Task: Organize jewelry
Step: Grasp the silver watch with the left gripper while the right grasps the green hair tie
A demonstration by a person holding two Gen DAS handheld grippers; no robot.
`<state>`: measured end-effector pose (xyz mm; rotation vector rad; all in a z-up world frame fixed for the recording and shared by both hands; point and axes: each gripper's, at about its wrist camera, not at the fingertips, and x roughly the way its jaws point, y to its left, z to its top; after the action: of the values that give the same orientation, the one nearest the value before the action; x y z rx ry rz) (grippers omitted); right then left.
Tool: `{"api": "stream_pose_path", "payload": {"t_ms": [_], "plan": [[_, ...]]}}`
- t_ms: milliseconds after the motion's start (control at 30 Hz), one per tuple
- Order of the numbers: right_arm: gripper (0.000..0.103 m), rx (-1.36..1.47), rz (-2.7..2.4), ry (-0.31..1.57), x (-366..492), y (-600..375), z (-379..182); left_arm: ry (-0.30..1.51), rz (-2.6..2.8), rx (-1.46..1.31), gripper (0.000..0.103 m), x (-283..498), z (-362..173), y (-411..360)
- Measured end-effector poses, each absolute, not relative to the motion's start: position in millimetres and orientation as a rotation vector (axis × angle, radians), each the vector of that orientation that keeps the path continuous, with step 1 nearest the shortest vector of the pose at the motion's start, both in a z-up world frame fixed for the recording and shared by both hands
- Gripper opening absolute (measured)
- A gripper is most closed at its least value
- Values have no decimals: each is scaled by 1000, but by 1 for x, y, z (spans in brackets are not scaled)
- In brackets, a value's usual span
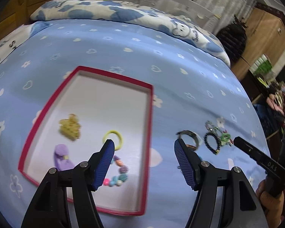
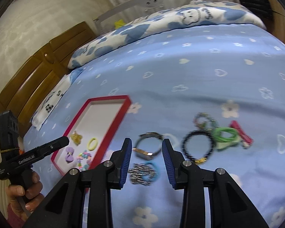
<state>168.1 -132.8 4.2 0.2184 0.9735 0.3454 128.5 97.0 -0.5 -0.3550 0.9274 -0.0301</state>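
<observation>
On the blue bedspread (image 1: pixel 123 57) lies a red-rimmed tray (image 1: pixel 149 114) holding a yellow ring (image 1: pixel 119 135), a purple bow (image 1: pixel 61 156) and a bead bracelet (image 1: pixel 121 172). Beside it lie a watch (image 2: pixel 148 148) and a black bracelet (image 2: pixel 197 146). The left gripper (image 1: pixel 144 148) and the right gripper (image 2: pixel 147 145) hover with fingers apart, empty.

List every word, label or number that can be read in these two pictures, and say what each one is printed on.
"DAS": on the black body of the right gripper, seen from the left wrist.
"GenRobot.AI", somewhat blurred: on the body of the left gripper, seen from the right wrist.
Small white label below it on the same body: too small to read.
Dark letters beginning "S" on the blanket, and more at the bed's left edge: cut off and blurred, not readable as words.
</observation>
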Motion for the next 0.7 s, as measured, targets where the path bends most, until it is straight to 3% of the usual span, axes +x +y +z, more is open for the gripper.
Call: {"api": "stream_pose_path", "payload": {"t_ms": [700], "plan": [[36, 270, 198, 965, 157, -221, -1, 1005, -109, -191, 65, 178, -9, 30]]}}
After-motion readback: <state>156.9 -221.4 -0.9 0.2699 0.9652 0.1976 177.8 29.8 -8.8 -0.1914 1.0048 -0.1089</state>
